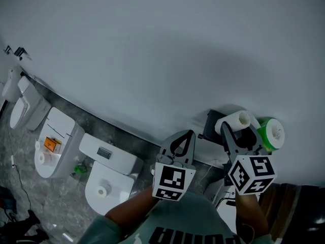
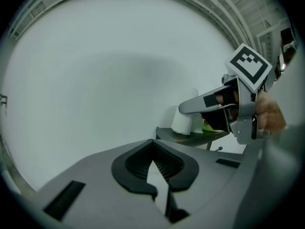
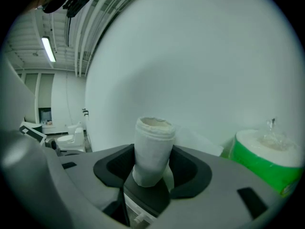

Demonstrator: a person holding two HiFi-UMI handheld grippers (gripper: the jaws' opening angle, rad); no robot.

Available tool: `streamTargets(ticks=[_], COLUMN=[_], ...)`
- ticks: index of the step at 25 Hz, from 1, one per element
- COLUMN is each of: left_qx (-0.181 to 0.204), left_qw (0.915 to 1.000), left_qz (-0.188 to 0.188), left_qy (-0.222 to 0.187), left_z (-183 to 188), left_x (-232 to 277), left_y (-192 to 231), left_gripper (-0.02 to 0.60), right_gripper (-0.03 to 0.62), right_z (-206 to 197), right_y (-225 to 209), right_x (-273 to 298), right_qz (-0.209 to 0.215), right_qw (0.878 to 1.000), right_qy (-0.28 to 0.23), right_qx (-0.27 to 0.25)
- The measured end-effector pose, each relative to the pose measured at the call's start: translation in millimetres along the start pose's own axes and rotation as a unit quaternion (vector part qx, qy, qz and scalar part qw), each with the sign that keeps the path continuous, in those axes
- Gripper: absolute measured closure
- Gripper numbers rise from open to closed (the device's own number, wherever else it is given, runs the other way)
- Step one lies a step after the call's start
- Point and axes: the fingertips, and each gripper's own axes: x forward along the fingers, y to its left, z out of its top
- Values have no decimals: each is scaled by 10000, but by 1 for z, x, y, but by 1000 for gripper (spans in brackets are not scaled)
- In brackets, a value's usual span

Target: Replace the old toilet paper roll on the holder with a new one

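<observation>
My right gripper (image 1: 237, 128) is shut on the old toilet paper roll (image 1: 235, 120), a thin white roll with little paper left on its core. In the right gripper view the old roll (image 3: 151, 149) stands upright between the black pads. A new roll in green wrapping (image 1: 270, 133) sits just to its right, and the green roll (image 3: 267, 159) also shows close by there. The dark holder shelf (image 1: 212, 122) is fixed to the wall behind. My left gripper (image 1: 179, 145) hangs to the left, shut on nothing. From it I see the right gripper (image 2: 209, 101) over the shelf (image 2: 190, 136).
A plain white wall (image 1: 167, 55) fills the upper view. Several white toilets (image 1: 109, 174) stand in a row on the grey floor at the lower left, one with a small paper roll on its seat (image 1: 103, 190). A person's arms show at the bottom.
</observation>
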Motion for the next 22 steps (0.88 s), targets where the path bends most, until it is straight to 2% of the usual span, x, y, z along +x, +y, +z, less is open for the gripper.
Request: streamTargets(ticks=[13,17,22], left_qx=[-54,-56,-40], left_qw=[9999,9999,9999], left_qz=[-89,-110,-152], left_qy=[23,-1,-25], left_z=[-8,-6,-3], left_x=[-8,-12,-16], left_y=[-2,-4,-10], left_gripper=[575,574,575], right_gripper=[364,361,321], right_z=[-4,-5,-5], right_y=[7,9,11], right_x=[11,9,4], right_qz=[-3,80,125], right_qw=[9992,9993,9995], right_qy=[165,210,201], right_qx=[-374,-308,-218])
